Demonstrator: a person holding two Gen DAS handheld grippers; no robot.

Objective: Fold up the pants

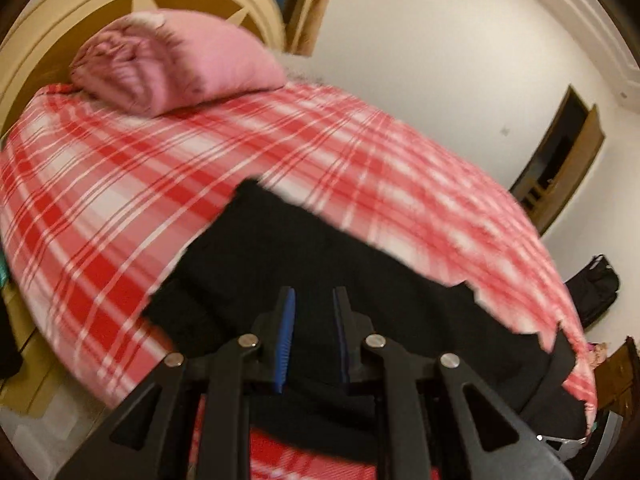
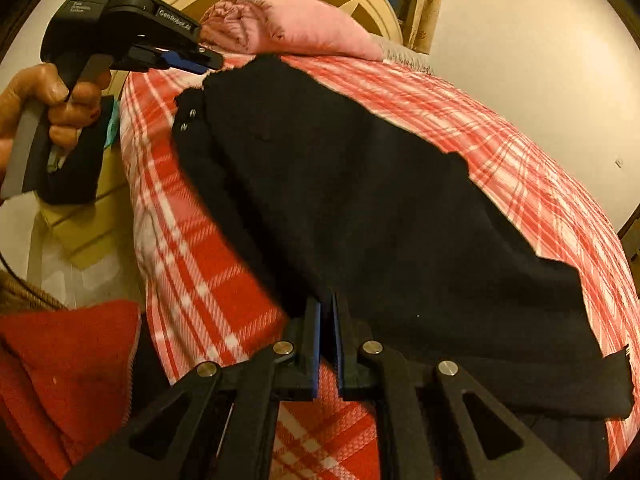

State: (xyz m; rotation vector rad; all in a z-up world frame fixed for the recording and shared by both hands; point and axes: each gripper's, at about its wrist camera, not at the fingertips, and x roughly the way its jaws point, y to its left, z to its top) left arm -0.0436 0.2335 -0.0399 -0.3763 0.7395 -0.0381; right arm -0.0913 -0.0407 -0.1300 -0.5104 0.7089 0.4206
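- Black pants (image 2: 360, 208) spread flat across a bed (image 2: 520, 152) with red-and-white plaid cover; pink pillow (image 2: 304, 28) at the headboard end.
- Right gripper (image 2: 327, 300) closed, pinching the near edge of the pants.
- Left gripper (image 2: 208, 62) nearly closed at the far pants corner; grip on cloth unclear.

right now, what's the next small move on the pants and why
Probably lift that edge slightly: the left gripper and right gripper both look shut on one side of the black pants, which lie spread on the plaid blanket.
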